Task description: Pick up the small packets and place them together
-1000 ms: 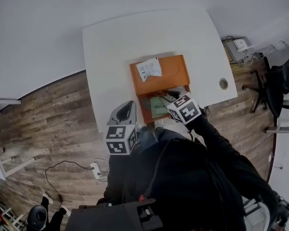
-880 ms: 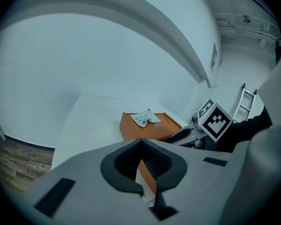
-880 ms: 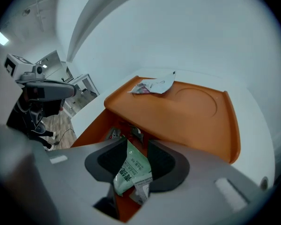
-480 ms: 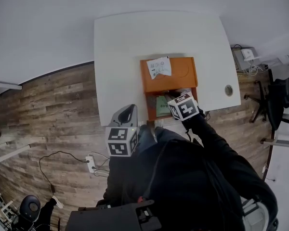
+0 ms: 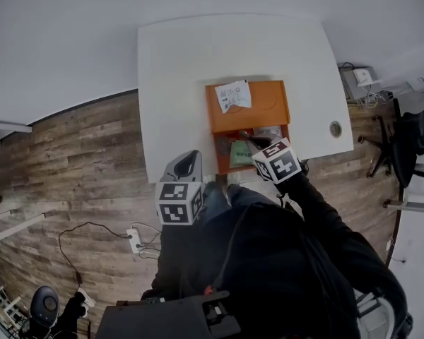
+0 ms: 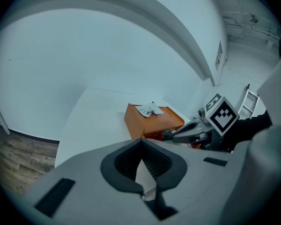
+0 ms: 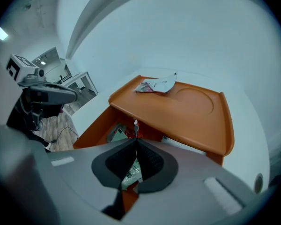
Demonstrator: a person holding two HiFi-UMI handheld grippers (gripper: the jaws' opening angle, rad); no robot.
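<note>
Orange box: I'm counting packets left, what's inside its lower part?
A green packet, pinched by the right gripper, and a pale packet show; the upper tray covers the rest.

White packet (image 5: 233,95) print too small, nothing legible

**Dark Clothing, Grey Grippers, Marker Cubes**

A dark long-sleeved garment (image 5: 268,274) is worn, and the right sleeve (image 5: 325,221) is seen to cover the arm to the wrist. The left gripper (image 6: 141,142) and right gripper (image 7: 136,142) are moulded in pale grey and lined with dark ribbed pads. Each is topped by a white marker cube (image 5: 178,203) printed with black squares.
</note>
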